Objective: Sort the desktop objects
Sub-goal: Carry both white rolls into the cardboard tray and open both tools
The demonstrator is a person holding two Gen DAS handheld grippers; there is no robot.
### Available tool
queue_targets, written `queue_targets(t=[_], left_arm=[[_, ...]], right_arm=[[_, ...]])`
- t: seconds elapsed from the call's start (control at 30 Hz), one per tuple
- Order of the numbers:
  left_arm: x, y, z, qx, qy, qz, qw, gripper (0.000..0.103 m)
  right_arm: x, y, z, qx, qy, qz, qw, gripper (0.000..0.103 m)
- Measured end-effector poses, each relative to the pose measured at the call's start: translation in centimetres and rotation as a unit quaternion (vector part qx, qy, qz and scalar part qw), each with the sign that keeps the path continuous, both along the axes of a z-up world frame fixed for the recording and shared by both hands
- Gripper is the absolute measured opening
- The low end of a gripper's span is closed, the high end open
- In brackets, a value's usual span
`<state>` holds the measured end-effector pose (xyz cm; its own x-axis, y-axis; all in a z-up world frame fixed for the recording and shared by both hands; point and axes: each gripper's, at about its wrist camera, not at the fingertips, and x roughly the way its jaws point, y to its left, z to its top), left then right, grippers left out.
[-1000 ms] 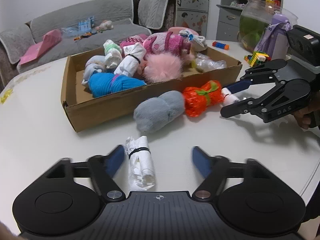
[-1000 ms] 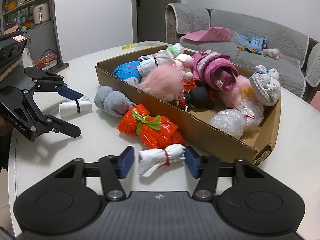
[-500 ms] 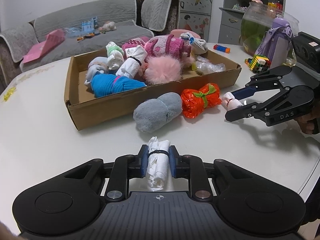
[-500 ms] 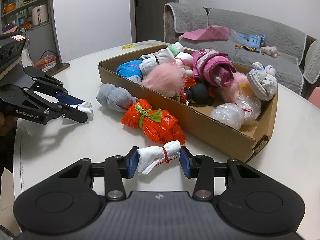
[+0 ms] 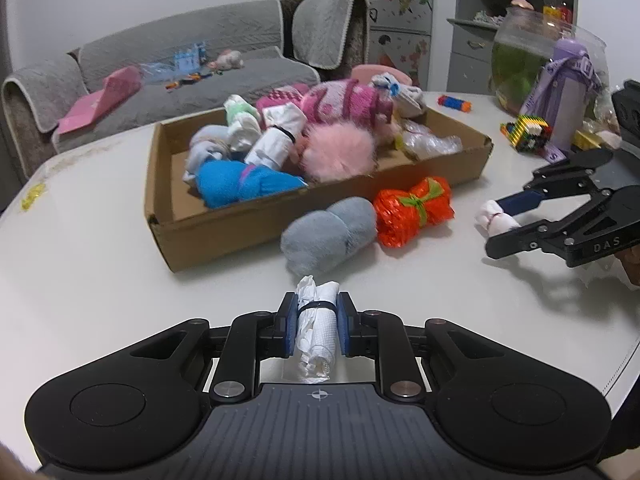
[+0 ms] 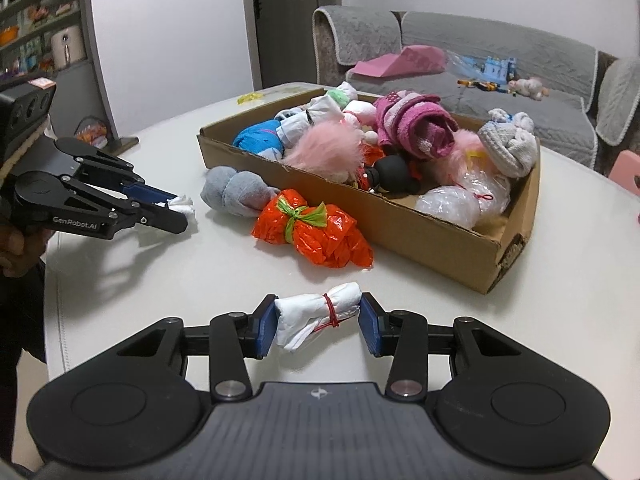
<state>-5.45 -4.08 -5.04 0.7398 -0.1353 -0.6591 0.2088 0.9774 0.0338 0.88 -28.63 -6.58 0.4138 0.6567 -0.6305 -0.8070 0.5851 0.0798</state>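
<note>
My left gripper (image 5: 318,328) is shut on a white cloth roll with a black band (image 5: 316,332), which rests on the white table. In the right wrist view the left gripper (image 6: 180,210) stands at the left with that roll's tip (image 6: 186,204) showing. My right gripper (image 6: 318,320) is shut endwise on a white roll tied with a red band (image 6: 320,314). The left wrist view shows the right gripper (image 5: 496,224) at the right. A cardboard box (image 5: 240,232) full of soft bundles lies beyond. In front of it sit an orange bundle (image 5: 414,210) and a grey sock ball (image 5: 328,236).
A glass bowl (image 5: 520,60), a purple bottle (image 5: 568,92) and toy bricks (image 5: 528,130) crowd the table's far right corner. A grey sofa (image 5: 180,60) stands behind the table. The table edge (image 6: 60,320) runs close beside the person's left hand.
The left jaws have closed from wide apart onto the black-banded white roll. The right jaws have narrowed onto the ends of the red-banded roll. Neither hand has shifted much.
</note>
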Motion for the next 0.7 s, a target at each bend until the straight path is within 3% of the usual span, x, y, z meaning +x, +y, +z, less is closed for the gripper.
queue_targets(t=[0.2,0.33,0.47,0.7], left_arm=[[-0.1,0.9,1.0,-0.002,-0.022,0.022,0.9995,0.025],[-0.2,2.4,2.7,-0.016,-0.05,0.047,0.9975,0.025],[-0.3,4.1,4.8,-0.029,-0.079,0.074,0.9937,0.025],[2.0,5.7,9.6,-0.034,-0.124,0.115,0.9849,0.026]], right_arm=[[0.0,-1.5,1.4,0.041,-0.005,-0.025,0.999,0.039],[0.1,-3.1,3.5,0.095,-0.027,-0.058,0.993,0.039],[0.5,-4.3,5.3,0.155,-0.052,-0.098,0.982,0.039],[1.9,-4.2,7.8,0.214,-0.103,-0.163,0.958,0.039]])
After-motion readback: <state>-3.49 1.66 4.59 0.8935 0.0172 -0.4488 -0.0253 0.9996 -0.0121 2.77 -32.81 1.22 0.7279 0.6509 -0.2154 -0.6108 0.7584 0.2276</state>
